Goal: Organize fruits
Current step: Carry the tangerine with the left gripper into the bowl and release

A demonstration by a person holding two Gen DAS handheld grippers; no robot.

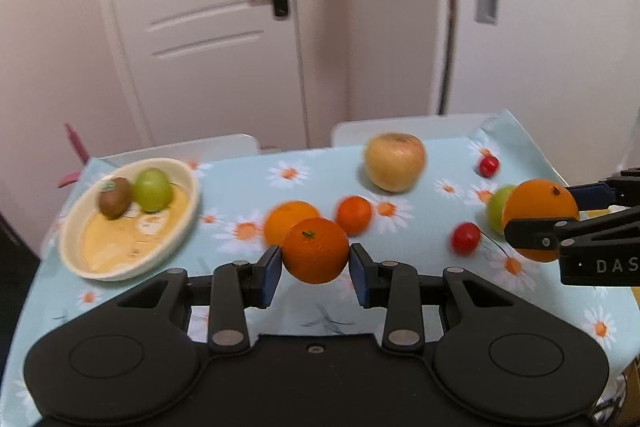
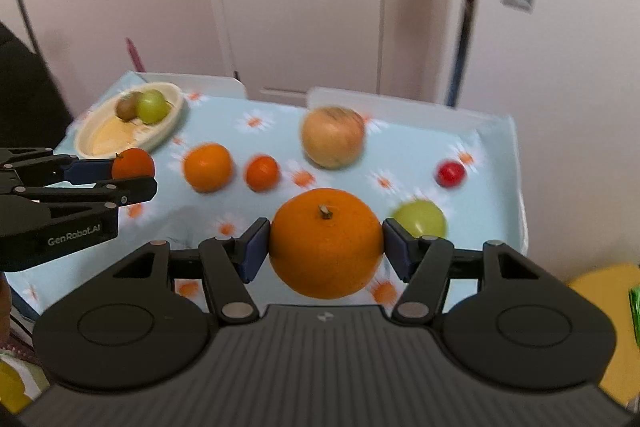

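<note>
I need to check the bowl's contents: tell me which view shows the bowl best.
Left wrist view: the bowl sits near and large, kiwi and green fruit distinct. The right wrist view shows it small, far off at the left.

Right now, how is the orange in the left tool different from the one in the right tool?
The left orange is smaller and deeper reddish-orange; the right orange is bigger and paler. The left orange has a small green stem spot; the right orange has a brown stem stub. Both are round, and each is gripped in its tool, the left tool or the right tool, above the table.
</note>
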